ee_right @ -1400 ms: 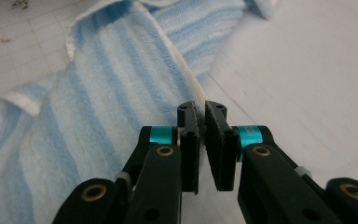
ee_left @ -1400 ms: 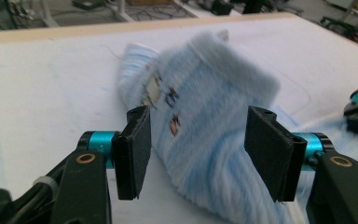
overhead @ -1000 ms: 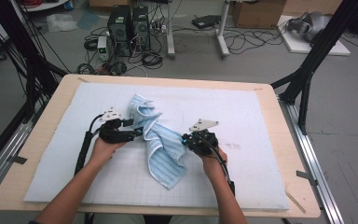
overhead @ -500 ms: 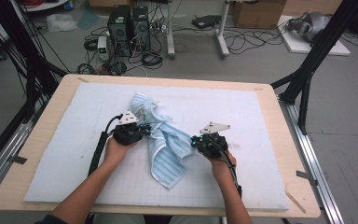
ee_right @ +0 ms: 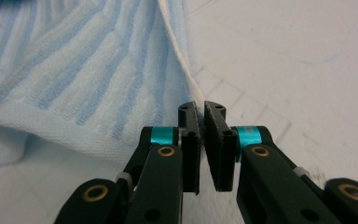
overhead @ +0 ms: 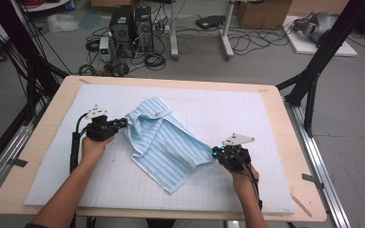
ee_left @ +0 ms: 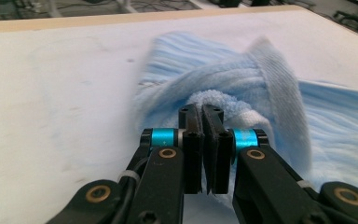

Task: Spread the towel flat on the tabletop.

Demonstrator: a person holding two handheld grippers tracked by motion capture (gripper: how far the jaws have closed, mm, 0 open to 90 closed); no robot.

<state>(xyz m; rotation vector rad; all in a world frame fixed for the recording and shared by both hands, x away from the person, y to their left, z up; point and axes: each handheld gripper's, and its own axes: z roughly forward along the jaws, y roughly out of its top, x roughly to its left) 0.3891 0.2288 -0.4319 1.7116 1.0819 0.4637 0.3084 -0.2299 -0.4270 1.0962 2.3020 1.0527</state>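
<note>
white mat (overhead: 266, 123) under towel (overhead: 166, 142), pinched corners hidden

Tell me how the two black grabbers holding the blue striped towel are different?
The left gripper pinches a bunched, thick fold of the light blue striped towel at its far left corner, while the right gripper pinches a thin white-hemmed edge at the towel's right corner. The left one sits farther up the white mat; the right one sits nearer the person. Both are shut on the towel, which stretches between them.
</note>
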